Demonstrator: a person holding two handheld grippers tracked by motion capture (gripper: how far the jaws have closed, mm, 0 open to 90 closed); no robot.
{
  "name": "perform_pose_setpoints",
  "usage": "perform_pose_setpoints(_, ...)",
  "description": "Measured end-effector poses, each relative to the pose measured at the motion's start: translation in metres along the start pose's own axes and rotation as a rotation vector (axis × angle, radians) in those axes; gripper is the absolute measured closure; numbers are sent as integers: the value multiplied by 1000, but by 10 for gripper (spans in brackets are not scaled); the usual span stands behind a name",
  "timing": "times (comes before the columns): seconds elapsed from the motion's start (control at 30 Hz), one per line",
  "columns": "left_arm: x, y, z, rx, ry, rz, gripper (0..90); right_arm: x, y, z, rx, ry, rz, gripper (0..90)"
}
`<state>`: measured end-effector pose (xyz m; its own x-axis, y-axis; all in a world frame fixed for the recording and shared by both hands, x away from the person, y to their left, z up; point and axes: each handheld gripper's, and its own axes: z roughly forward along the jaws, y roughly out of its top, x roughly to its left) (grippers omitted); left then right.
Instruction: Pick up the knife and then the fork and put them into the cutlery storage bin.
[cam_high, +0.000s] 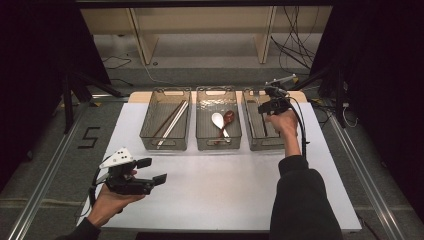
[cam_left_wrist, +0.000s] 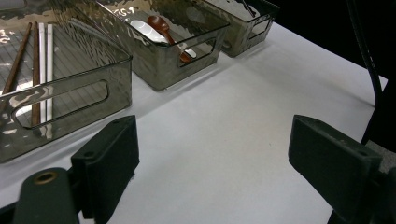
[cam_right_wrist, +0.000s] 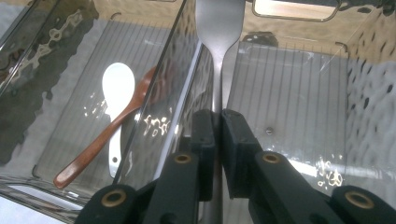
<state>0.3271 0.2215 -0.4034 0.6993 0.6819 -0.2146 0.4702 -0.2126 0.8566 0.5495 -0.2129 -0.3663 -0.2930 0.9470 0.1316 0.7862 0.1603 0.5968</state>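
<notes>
The right gripper (cam_right_wrist: 215, 126) pinches the thin handle of a metal fork (cam_right_wrist: 217, 28), its jaws pressed onto the handle from both sides. The fork hangs over the right bin (cam_right_wrist: 299, 79), head pointing toward the bin's far wall. In the high view the right gripper (cam_high: 272, 106) sits above that same bin (cam_high: 260, 142), just right of the middle bin (cam_high: 218, 142), which holds a white spoon (cam_high: 218, 121) and a brown spoon (cam_high: 228, 118).

The step in hand looks like laying the fork into the right bin. To do it well, I'd keep the handle parallel to the bin's long walls, lower it until the fork is close to the ribbed floor, then part the jaws slowly so it doesn't bounce or tip toward the wall shared with the middle bin.

The left gripper (cam_high: 152, 172), jaws spread wide and empty, waits over bare table (cam_high: 225, 185), well in front of the middle bin.
</notes>
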Motion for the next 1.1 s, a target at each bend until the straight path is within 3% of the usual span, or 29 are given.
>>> perform_pose_setpoints(0.93, 0, 0, 0, 0, 1, -3, 156, -4, -12, 15, 44, 17, 58, 833)
perform_pose_setpoints(1.1, 0, 0, 0, 4, 1, 1, 156, -5, -11, 13, 36, 31, 73, 753)
